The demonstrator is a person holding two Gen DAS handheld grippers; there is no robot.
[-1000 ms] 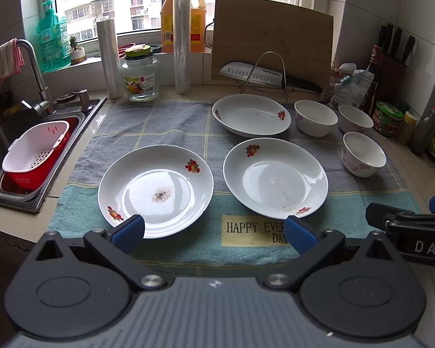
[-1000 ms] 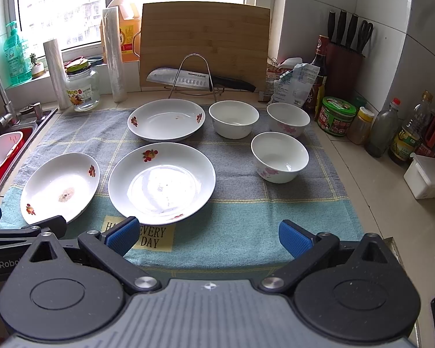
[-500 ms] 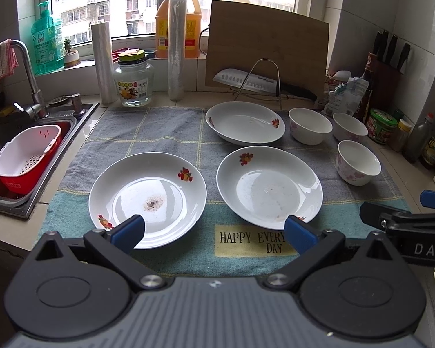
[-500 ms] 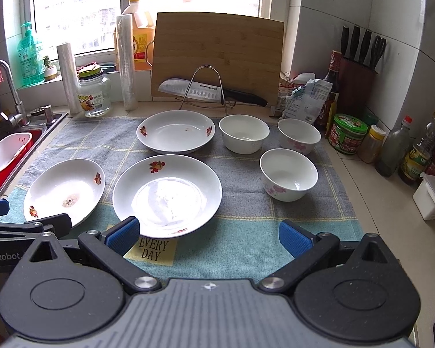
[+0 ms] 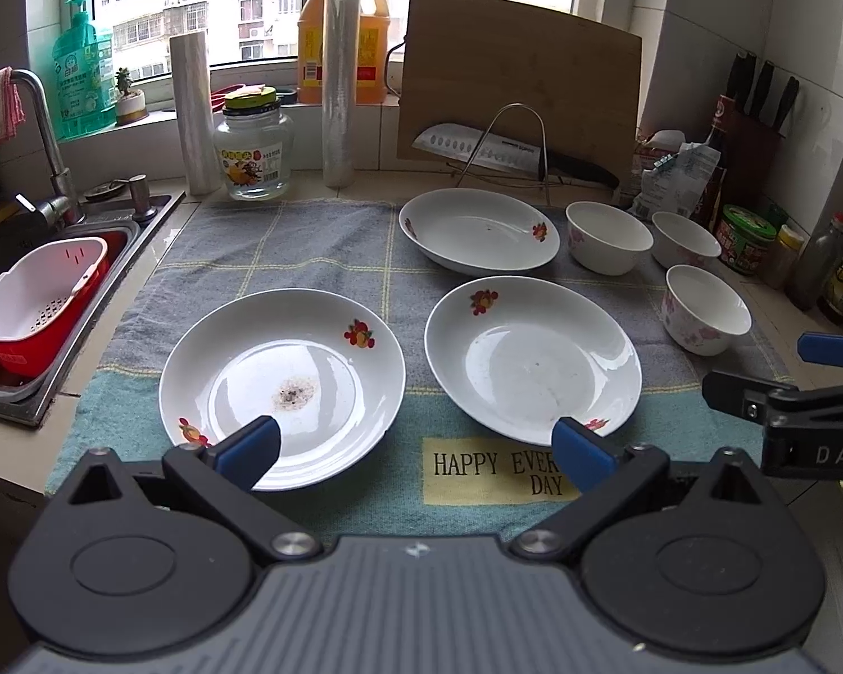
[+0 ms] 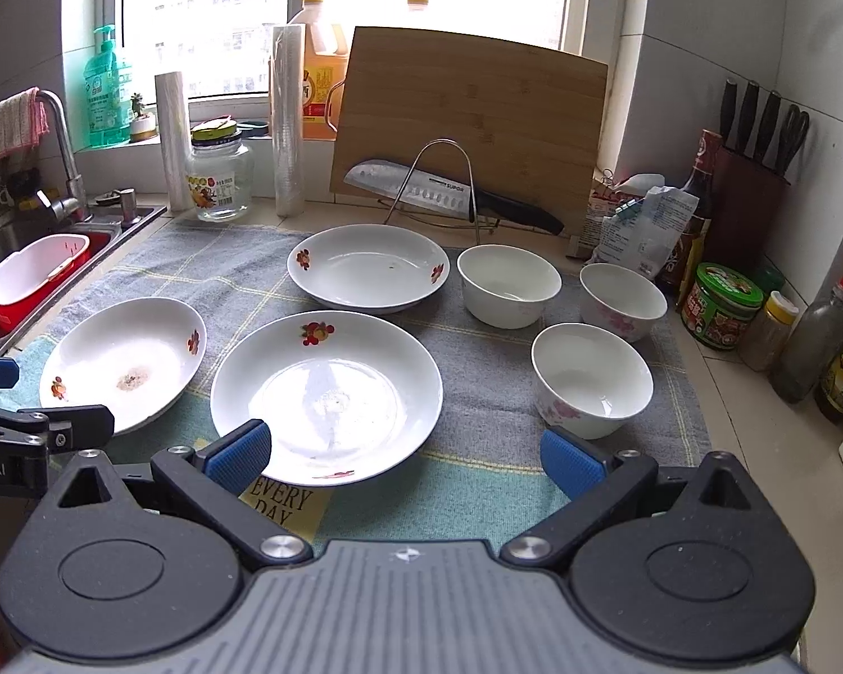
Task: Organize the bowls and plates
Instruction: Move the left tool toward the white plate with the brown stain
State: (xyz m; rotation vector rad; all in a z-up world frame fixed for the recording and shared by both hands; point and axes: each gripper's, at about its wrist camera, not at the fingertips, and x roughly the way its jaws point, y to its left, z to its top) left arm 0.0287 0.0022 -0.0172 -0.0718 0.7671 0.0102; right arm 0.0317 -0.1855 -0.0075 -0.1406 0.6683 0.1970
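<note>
Three white flower-printed plates lie apart on a towel: a stained one at the left [image 5: 281,382] [image 6: 121,365], one in the middle [image 5: 531,356] [image 6: 326,387], one behind [image 5: 477,227] [image 6: 368,267]. Three white bowls stand to the right: a rear one [image 5: 608,236] [image 6: 508,283], a far-right one [image 5: 685,238] [image 6: 622,300], a near one [image 5: 705,317] [image 6: 590,379]. My left gripper [image 5: 416,449] hovers open before the front edge of the two near plates. My right gripper [image 6: 404,455] is open too, level with the middle plate and near bowl. Neither holds anything.
A sink [image 5: 56,281] with a red-and-white colander [image 5: 39,297] lies at the left. A jar [image 5: 253,146], film rolls, oil jugs, a cutting board [image 5: 520,90] and a knife on a wire rack [image 6: 449,191] line the back. Bottles, jars and a knife block [image 6: 750,202] crowd the right.
Both grippers have pulled back and tilted up a little, so the dishes sit lower and smaller in each view. No dish has moved; both grippers stay open.
</note>
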